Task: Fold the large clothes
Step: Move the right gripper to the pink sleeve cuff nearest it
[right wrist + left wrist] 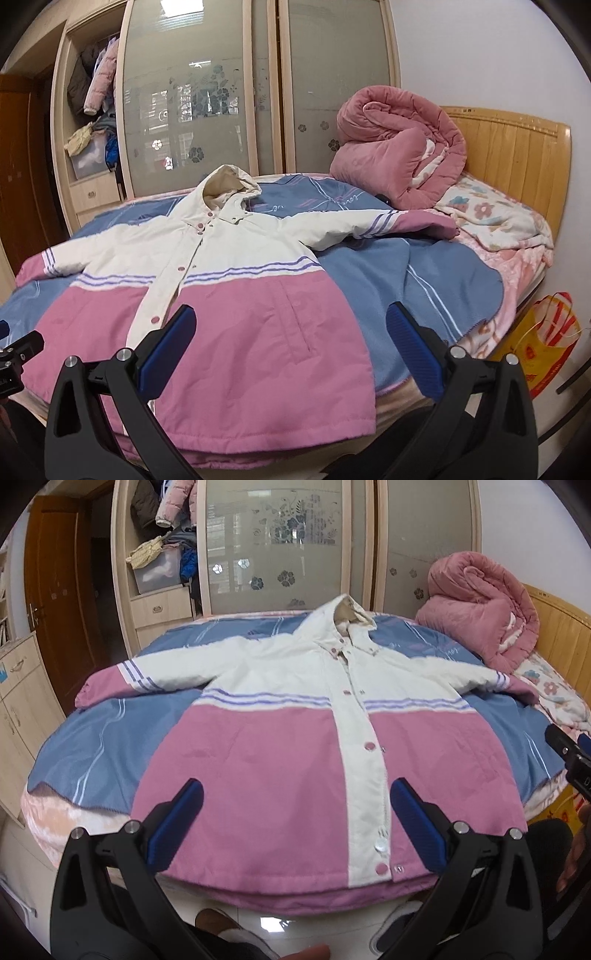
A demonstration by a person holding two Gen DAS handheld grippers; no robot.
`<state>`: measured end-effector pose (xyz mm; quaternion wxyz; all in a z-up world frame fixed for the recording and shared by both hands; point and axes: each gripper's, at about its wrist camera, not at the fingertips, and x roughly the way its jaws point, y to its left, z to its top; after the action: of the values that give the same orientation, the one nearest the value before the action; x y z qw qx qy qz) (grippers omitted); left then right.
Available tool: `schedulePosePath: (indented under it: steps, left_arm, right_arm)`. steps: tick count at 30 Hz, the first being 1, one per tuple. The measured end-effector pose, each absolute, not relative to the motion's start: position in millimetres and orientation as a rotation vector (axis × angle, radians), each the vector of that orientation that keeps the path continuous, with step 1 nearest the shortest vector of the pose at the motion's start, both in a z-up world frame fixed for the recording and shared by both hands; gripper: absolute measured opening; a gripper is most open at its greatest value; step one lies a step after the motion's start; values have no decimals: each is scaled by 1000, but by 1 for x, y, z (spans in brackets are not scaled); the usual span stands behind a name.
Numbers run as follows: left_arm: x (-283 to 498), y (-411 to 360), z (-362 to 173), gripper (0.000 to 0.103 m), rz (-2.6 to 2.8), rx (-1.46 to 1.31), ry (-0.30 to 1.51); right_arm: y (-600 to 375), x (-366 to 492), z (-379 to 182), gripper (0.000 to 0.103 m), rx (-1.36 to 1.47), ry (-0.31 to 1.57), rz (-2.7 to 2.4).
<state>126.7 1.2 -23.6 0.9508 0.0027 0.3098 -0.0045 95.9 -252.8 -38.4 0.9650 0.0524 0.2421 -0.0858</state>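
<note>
1. My left gripper (295, 823) is spread wide and holds nothing; it hangs just above the hem of the jacket (295, 738), to the left of the white button strip (360, 760)

2. My right gripper (291, 350) is likewise spread and empty, over the jacket's right hem corner and the blue blanket (424, 280) beside it

3. The jacket lies face up and snapped shut on the bed, hem hanging slightly over the near edge, both sleeves spread outward, hood (229, 184) at the far side. No fold is made yet, in my judgement

4. Risk: the padded fabric is thick; a shallow pinch at the hem may catch only the top layer, so the front lifts and the back stays

5. Risk: my right fingers straddle jacket edge and blanket; closing there could drag the blanket along

6. Risk: the overhanging hem may slide off the bed if pulled toward me

7. Risk: the right sleeve (388, 225) ends near the pink quilt (399, 147) and floral sheet (491, 214); swinging it inward could snag them
</note>
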Motion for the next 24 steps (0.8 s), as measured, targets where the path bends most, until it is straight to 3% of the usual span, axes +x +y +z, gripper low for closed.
schedulePosePath:
  steps: [18,24]
  left_arm:
    - [218,-3,22,101,-153,-22,536]
    - [239,4,-2,101,-127,-45,511]
  right_arm:
    - [-345,120,-14,102,404,501,-91]
    - [-375,129,-15,102,562,524,-23]
